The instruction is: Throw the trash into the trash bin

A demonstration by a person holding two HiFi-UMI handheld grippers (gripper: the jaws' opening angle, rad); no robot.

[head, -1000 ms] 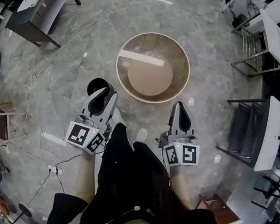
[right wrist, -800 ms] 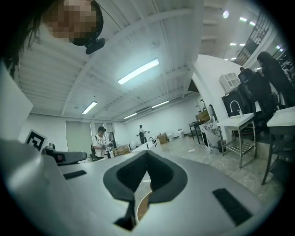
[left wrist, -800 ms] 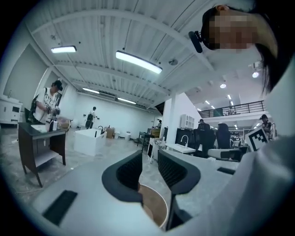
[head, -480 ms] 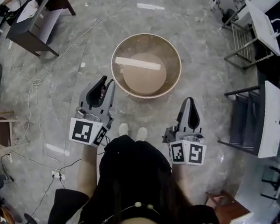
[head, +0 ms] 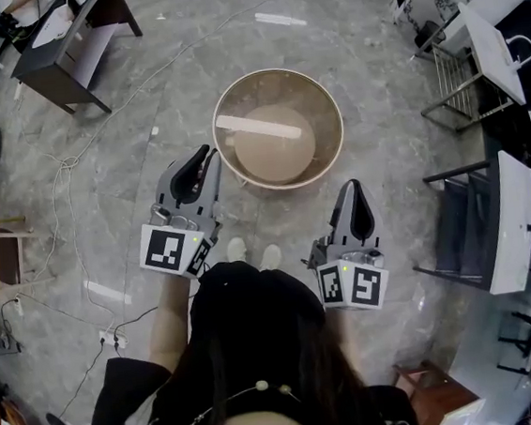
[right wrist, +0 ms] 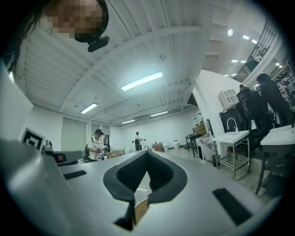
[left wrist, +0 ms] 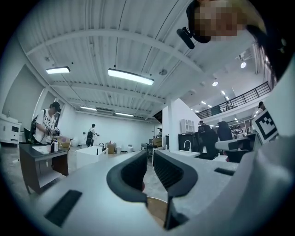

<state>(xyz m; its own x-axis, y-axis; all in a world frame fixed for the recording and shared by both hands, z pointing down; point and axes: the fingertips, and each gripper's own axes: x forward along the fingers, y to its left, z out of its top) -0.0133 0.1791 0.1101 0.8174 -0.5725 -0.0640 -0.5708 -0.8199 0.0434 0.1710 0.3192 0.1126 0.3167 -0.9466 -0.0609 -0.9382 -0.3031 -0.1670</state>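
The trash bin point(head: 277, 128) is a round tan tub on the floor ahead of me, with a white strip point(head: 258, 126) lying inside it. My left gripper point(head: 208, 154) points at the bin's left rim from just outside it. Its jaws have just been closing and now stand a narrow gap apart with nothing between them; in the left gripper view point(left wrist: 150, 159) a bit of the tan bin point(left wrist: 156, 209) shows low in that gap. My right gripper point(head: 354, 186) hangs near the bin's right front, off the rim. It is shut and empty, the tips meeting in the right gripper view point(right wrist: 146, 154).
A dark table point(head: 77, 33) stands at the upper left, and cables point(head: 61, 148) trail over the grey floor on the left. Metal racks and white tables point(head: 476, 62) crowd the right side, with a dark chair frame point(head: 470, 232) near my right gripper. The person's shoes point(head: 250, 249) are just behind the bin.
The left jaws have narrowed from wide apart to a slim gap. A dark round thing seen just beyond them a second ago is out of sight. Both grippers sit closer to the bin.
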